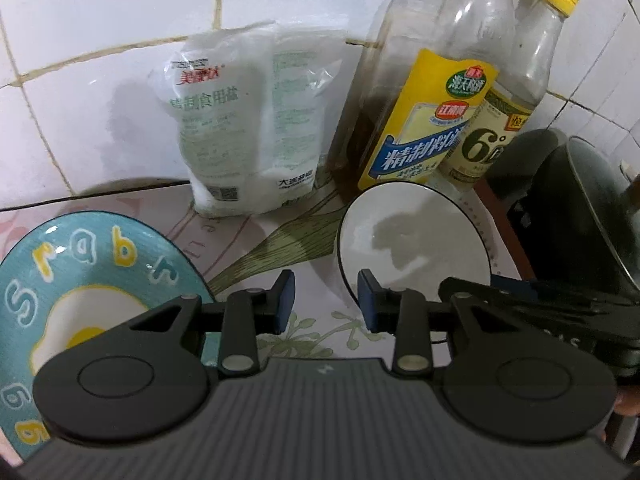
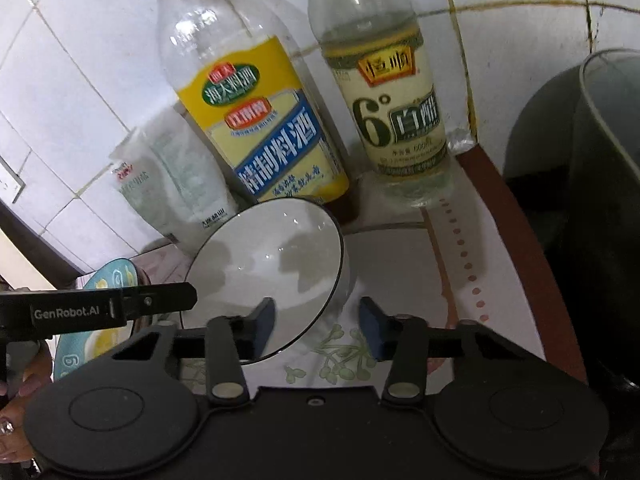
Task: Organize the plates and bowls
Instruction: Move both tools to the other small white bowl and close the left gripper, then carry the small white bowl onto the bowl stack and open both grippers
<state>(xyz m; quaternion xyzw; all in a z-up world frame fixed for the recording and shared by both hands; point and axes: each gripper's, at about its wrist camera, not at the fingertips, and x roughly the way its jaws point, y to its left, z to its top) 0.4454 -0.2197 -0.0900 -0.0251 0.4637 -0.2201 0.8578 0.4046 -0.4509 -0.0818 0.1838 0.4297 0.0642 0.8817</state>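
Note:
A white bowl with a thin dark rim (image 2: 272, 256) stands on the flowered tablecloth in front of the bottles. My right gripper (image 2: 318, 324) straddles its near rim, one pad inside the bowl and the other outside. A strip of cloth shows between the outer pad and the bowl wall. A teal plate with a fried-egg picture (image 1: 80, 280) lies at the left. My left gripper (image 1: 326, 304) hangs open over bare cloth between plate and bowl (image 1: 404, 236), nothing between its pads. Its left finger overlaps the plate's edge.
A white salt bag (image 1: 248, 132), a yellow-labelled cooking wine bottle (image 2: 256, 120) and a vinegar bottle (image 2: 392, 112) stand against the tiled wall behind the bowl. A dark pot (image 2: 600, 200) sits at the right beyond the table's brown edge (image 2: 520, 232). A hand (image 2: 20, 420) shows lower left.

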